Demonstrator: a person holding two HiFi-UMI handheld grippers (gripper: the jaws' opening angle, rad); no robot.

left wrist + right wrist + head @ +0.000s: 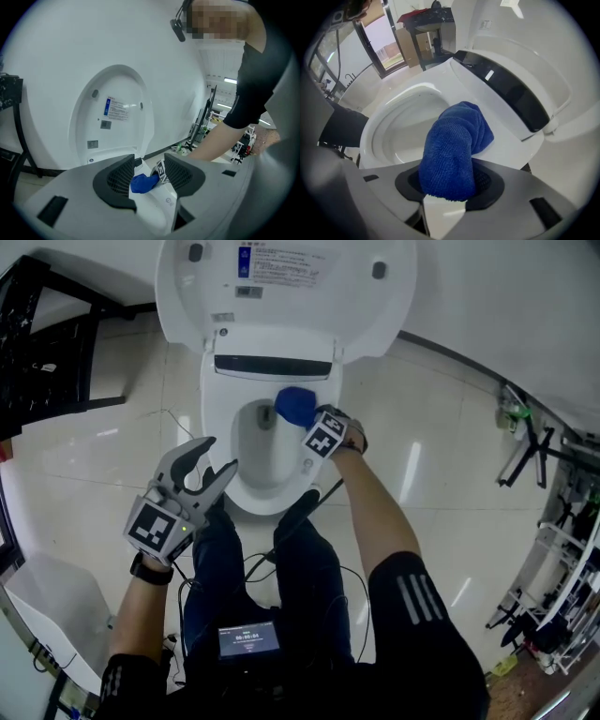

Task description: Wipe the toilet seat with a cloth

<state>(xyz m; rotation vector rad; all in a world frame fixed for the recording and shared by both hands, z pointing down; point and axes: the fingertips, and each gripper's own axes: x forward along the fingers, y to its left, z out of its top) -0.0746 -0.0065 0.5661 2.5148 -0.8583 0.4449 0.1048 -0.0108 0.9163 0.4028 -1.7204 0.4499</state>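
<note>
The white toilet seat rings the bowl, with the lid raised behind it. A blue cloth rests on the seat's back right part, and my right gripper is shut on it. In the right gripper view the blue cloth bulges out from between the jaws onto the toilet seat. My left gripper is held open and empty over the front left rim. Through its jaws the left gripper view shows the blue cloth and the raised lid.
A black rack stands at the far left on the tiled floor. Metal stands and gear crowd the right side. A white bin is at the lower left. The person's legs are right in front of the bowl.
</note>
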